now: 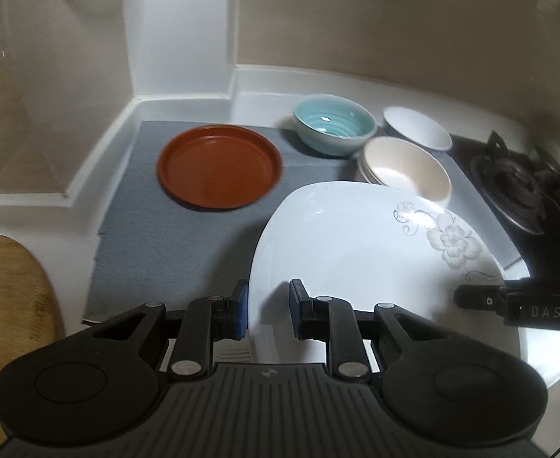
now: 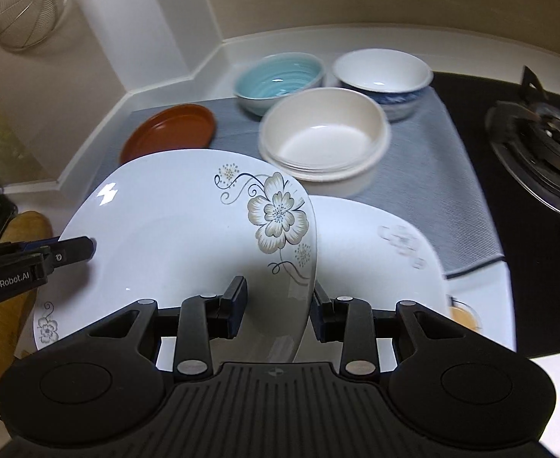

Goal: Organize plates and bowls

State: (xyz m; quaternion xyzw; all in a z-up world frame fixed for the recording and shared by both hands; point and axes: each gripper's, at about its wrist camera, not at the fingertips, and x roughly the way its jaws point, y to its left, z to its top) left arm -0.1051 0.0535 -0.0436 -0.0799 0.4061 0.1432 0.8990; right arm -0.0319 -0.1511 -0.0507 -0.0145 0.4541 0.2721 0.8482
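Gripping one large white flowered plate [image 2: 173, 236] from opposite sides, both tools carry it clear of the worktop [image 1: 31, 210]. The left tool [image 1: 270, 307] is clamped on the plate's left rim, which passes between its blue pads. The right tool [image 2: 280, 307] is clamped on the right rim, close to the painted blossom. The carried plate sits tilted, with its right edge overlapping a second white flowered plate [image 2: 375, 267] that lies beneath it at the worktop's front edge.

Behind these, a grey mat [image 2: 432, 160] carries the remaining crockery. A brown plate [image 2: 169, 129] lies flat at the mat's left end. A nested stack of cream bowls [image 2: 325, 133] stands near the middle, just behind the plates. A teal bowl [image 2: 280, 76] and a white bowl with a blue outside [image 2: 383, 72] stand side by side at the back, near the wall.

A gas burner [image 2: 543, 145] lies to the right of the mat. A wooden board [image 1: 8, 297] is at the far left, and a wire strainer [image 2: 24, 7] hangs on the wall above.
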